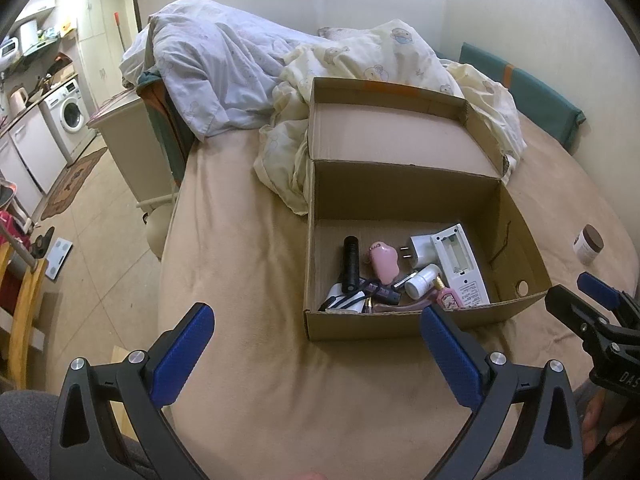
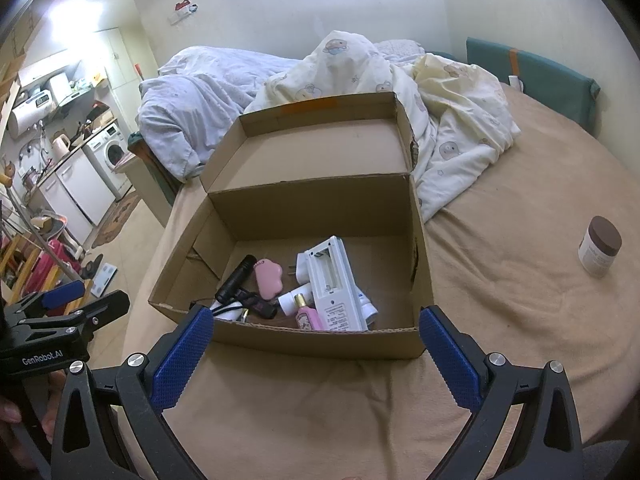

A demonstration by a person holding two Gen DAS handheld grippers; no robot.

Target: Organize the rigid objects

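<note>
Tan bedspread (image 2: pixel 500 320) is carrying the cardboard box (image 2: pixel 320 344) | we are holding left gripper (image 1: pixel 316 344) and right gripper (image 2: pixel 316 344) splayed, empty | brown-lidded jar (image 2: pixel 600 250) is standing alone, well right of the box | judging it rigid, light, slick: we are planning to pinch its body below the lid.

- A brown cardboard box (image 2: pixel 320 340) sits on the bed, lid flap standing open at the back.
- A white remote control (image 2: pixel 336 284) lies back-up inside, battery bay uncovered, beside a white plug adapter (image 2: pixel 301 269).
- A black flashlight (image 2: pixel 236 278) and a pink cloud-shaped item (image 2: pixel 267 278) lie left of them.
- A small pink bottle (image 2: pixel 308 316) and a white tube (image 2: pixel 292 298) rest near the front wall.
- A brown-lidded jar (image 2: pixel 599 251) stands upright on the bed, well apart to the box's right.
</note>
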